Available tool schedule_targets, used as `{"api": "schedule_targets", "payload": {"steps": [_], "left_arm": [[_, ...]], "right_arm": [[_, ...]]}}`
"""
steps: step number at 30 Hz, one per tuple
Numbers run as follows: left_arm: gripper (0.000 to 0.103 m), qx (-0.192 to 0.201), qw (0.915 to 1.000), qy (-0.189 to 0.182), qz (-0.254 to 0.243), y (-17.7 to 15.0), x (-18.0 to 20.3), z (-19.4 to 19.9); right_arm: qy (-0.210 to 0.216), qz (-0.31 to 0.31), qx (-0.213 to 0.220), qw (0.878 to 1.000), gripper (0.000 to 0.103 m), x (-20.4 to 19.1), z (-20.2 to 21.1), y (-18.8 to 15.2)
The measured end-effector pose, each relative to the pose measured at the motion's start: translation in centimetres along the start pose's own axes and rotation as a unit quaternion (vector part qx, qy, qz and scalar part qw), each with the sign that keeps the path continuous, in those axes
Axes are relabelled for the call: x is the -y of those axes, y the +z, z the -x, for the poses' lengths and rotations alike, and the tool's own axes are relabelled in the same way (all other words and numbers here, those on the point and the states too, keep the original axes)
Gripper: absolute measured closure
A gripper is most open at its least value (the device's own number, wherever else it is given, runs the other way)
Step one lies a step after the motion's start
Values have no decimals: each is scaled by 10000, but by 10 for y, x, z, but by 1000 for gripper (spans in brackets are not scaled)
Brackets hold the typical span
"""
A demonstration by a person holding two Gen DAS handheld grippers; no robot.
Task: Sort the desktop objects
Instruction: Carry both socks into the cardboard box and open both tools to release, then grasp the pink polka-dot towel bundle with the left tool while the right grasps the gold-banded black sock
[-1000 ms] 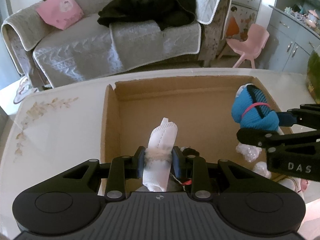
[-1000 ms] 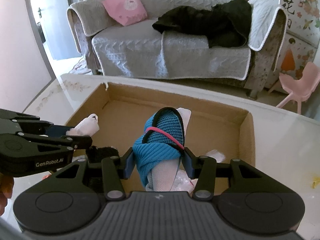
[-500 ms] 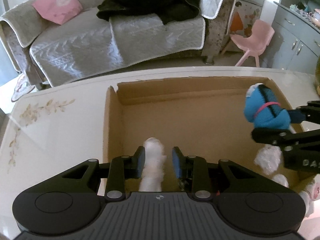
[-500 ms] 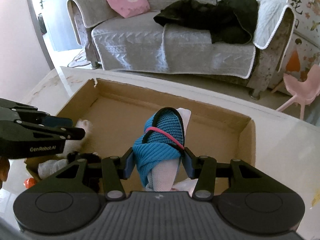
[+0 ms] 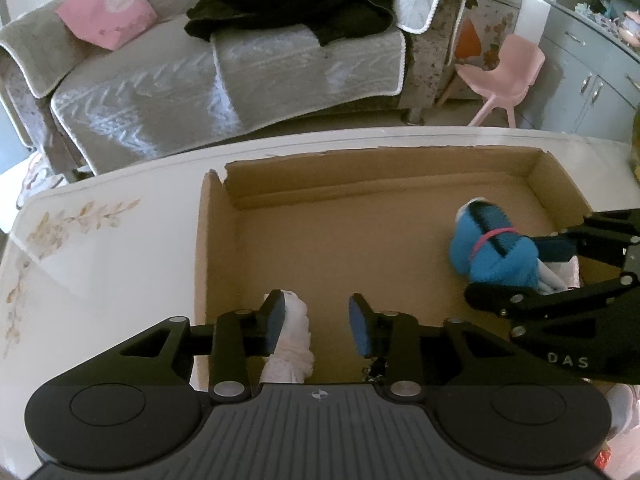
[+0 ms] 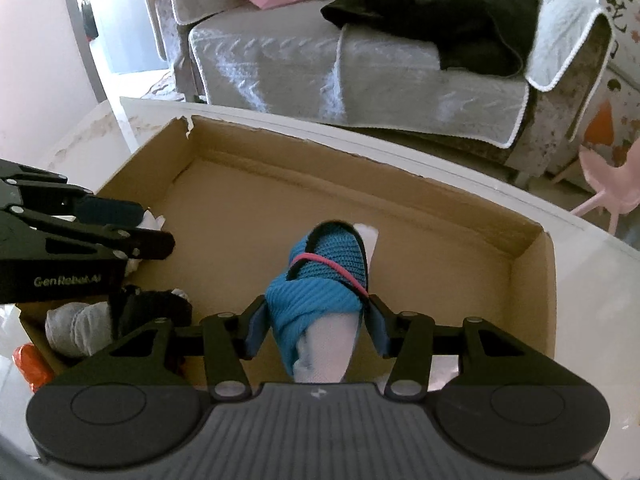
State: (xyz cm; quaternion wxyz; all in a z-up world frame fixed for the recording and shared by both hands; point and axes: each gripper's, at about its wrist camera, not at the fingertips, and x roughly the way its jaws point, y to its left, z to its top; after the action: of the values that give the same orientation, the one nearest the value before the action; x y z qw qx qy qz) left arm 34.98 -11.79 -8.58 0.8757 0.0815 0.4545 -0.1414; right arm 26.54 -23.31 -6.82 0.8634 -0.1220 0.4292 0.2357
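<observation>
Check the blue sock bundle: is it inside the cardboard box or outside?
Inside. The blue sock bundle hangs over the cardboard box floor, within its walls, between the right gripper's opening jaws.

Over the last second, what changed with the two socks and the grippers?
The left gripper sank into the box and its jaws are opening, letting the white sock go. The right gripper lowered the blue sock into the box; its jaws are opening, sock still between them. The box stayed put.
</observation>
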Motion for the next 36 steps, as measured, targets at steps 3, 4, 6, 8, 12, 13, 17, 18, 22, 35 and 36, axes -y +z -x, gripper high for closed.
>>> {"api": "schedule_targets", "payload": {"steps": [3, 4, 6, 8, 12, 13, 17, 18, 22, 35, 36], "left_arm": [[36, 54, 9999, 109, -40, -1, 2, 5], [35, 48, 9999, 117, -16, -2, 2, 7], [34, 68, 9999, 54, 53, -3, -1, 17], [27, 157, 9998, 63, 88, -5, -4, 32], [19, 376, 9992, -34, 136, -24, -13, 73], [19, 398, 9991, -54, 102, -31, -14, 82], [17, 354, 9991, -223, 30, -76, -17, 116], [17, 340, 9990, -283, 27, -87, -17, 124], [13, 352, 9983, -455, 49, -133, -14, 154], [0, 318, 9908, -469, -1231, -209, 54, 180], [0, 318, 9905, -390, -1279, -211, 56, 179]], "right_arm": [[-3, -31, 138, 9999, 42, 3, 12, 3], [-34, -13, 165, 9999, 42, 3, 17, 4], [-54, -37, 247, 9997, 42, 6, 30, 4], [-32, -134, 394, 9991, 41, 11, 49, 2], [3, -275, 616, 9977, 37, 24, 90, -19], [-56, -291, 629, 9976, 37, 28, 101, -29], [-108, -473, 618, 9969, 37, 34, 134, -73], [-88, -517, 622, 9967, 37, 33, 142, -86], [-56, -672, 586, 9960, 36, 19, 160, -133], [-34, -758, 479, 9960, 36, -37, 154, -195], [-51, -756, 481, 9960, 37, -38, 154, -200]]}}
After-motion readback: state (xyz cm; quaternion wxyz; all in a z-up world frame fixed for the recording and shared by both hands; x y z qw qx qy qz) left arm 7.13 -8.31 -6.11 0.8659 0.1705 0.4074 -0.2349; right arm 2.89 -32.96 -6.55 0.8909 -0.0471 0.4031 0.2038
